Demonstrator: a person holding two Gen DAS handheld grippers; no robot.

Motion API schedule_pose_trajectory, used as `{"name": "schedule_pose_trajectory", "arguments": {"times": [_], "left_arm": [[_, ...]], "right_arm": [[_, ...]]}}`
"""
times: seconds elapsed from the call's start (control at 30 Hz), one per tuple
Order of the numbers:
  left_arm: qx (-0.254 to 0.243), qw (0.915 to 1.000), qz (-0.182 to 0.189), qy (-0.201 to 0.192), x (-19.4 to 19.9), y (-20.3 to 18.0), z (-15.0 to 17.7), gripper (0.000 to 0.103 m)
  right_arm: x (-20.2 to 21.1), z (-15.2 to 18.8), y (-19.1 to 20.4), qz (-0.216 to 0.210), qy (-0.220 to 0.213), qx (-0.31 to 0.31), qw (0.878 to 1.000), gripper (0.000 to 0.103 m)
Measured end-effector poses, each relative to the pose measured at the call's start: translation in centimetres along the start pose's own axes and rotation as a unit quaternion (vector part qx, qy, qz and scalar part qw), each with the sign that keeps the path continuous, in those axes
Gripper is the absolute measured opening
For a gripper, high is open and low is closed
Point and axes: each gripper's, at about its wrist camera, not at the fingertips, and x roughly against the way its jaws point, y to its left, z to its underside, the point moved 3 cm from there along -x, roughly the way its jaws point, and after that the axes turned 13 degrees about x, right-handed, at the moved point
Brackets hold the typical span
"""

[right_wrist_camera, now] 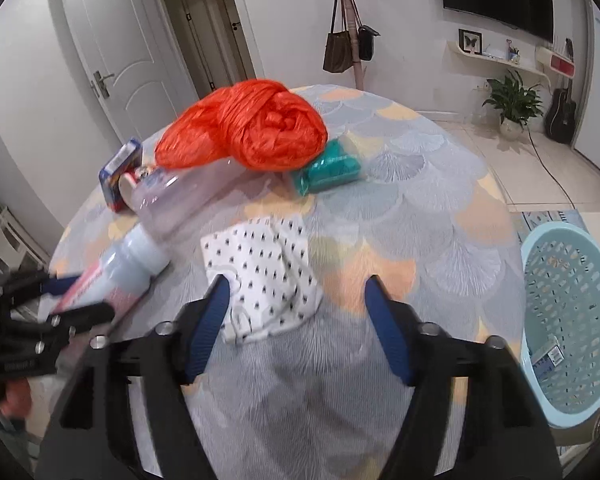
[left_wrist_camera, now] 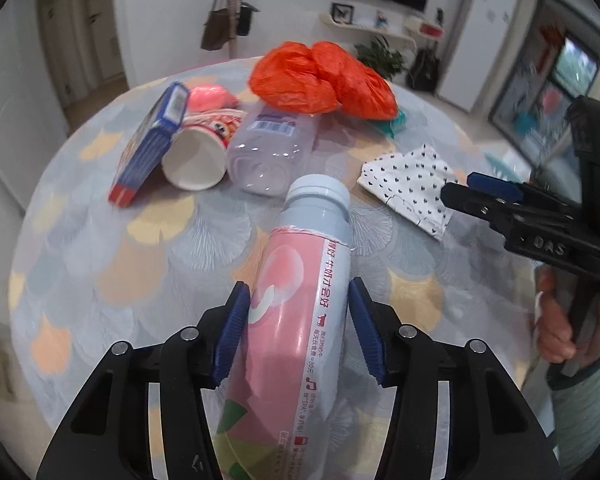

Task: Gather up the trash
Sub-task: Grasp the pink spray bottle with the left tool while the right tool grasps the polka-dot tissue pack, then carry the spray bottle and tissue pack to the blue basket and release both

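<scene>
light blue basket (right_wrist_camera: 568,320), small carton (right_wrist_camera: 550,354) inside

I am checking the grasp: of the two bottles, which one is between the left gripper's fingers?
The pink-labelled bottle with the pale blue cap; the left gripper closes on its body. The clear bottle lies apart, partly under the orange bag.

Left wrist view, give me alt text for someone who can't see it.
The left gripper clamps a pink-labelled milk bottle above a round patterned table. Beyond lie a paper cup, a blue box, a clear bottle, an orange plastic bag and a dotted cloth.
</scene>
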Motion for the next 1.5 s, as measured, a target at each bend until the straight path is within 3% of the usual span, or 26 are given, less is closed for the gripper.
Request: {"name": "schedule_pose_trajectory", "arguments": {"times": [0.17,0.23,0.33,0.57,0.77,1.2,1.5], "left_arm": [[0.026,0.9993,0.025,-0.012,0.5,0.2,0.5,0.048],[0.027,0.9991,0.027,-0.017,0.5,-0.1,0.5,0.048],[0.031,0.9986,0.035,-0.023,0.8,-0.5,0.4,0.048],[0.030,0.9967,0.051,-0.055,2.0,-2.5,-0.7,0.047],[0.006,0.9945,0.066,-0.082,2.9,-5.9,-2.0,0.047],[-0.072,0.9813,0.141,-0.109,2.6,-19.4,-5.2,0.046],[-0.125,0.9681,0.199,-0.086,-1.0,-29.5,-5.5,0.046]], "right_arm": [[-2.2,-0.8,0.1,-0.010,0.040,0.007,0.999,0.061],[-2.5,-0.9,0.8,0.015,0.042,0.032,0.998,0.030],[-2.3,-0.7,1.8,0.018,0.036,0.047,0.998,0.010],[1.0,-0.5,1.7,0.026,-0.006,0.045,0.999,0.006],[5.2,-0.6,-0.6,0.050,-0.053,0.026,0.997,0.006],[15.2,3.3,-12.8,0.136,-0.137,-0.090,0.977,0.006],[16.5,9.2,-21.0,0.186,-0.114,-0.182,0.959,0.006]]}}
